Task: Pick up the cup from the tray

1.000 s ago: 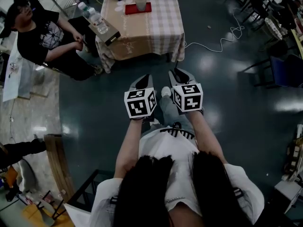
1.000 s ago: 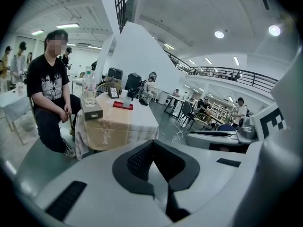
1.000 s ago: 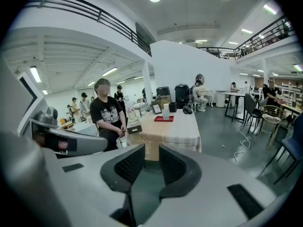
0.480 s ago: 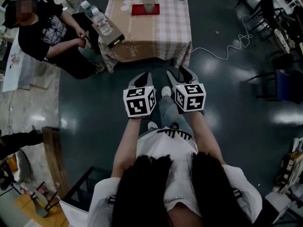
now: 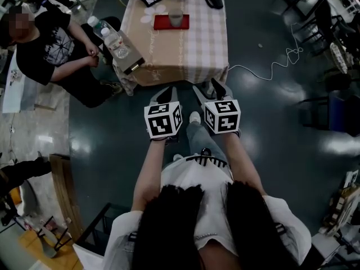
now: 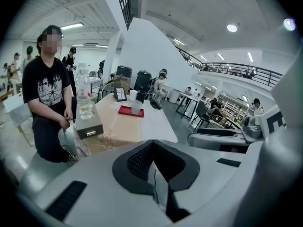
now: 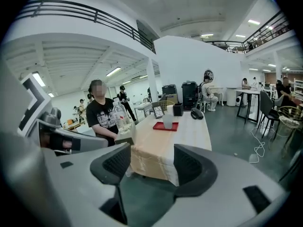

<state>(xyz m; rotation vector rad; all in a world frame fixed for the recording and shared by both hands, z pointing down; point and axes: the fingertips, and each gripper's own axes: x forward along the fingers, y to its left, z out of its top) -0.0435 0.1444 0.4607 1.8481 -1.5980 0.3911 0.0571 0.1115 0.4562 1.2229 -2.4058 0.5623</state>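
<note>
Head view: a dark glossy floor [image 5: 270, 128] fills most of the frame. A table [image 5: 191, 49] with a checked cloth is shown at the upper centre. A seated person [image 5: 45, 49] is seen at the upper left, beside the table's left edge. Both grippers are held just below the table's near edge, well apart from the tray. The left gripper [image 5: 167, 93] is seen with its jaws pressed together, nothing between them. On the right gripper [image 5: 209, 87] the jaws stand moderately apart, having just been opening, and nothing is gripped. A red tray [image 5: 163, 22] lies toward the table's far end. The clear cup [image 5: 175, 19] stands upright on it, right of its middle.
</note>
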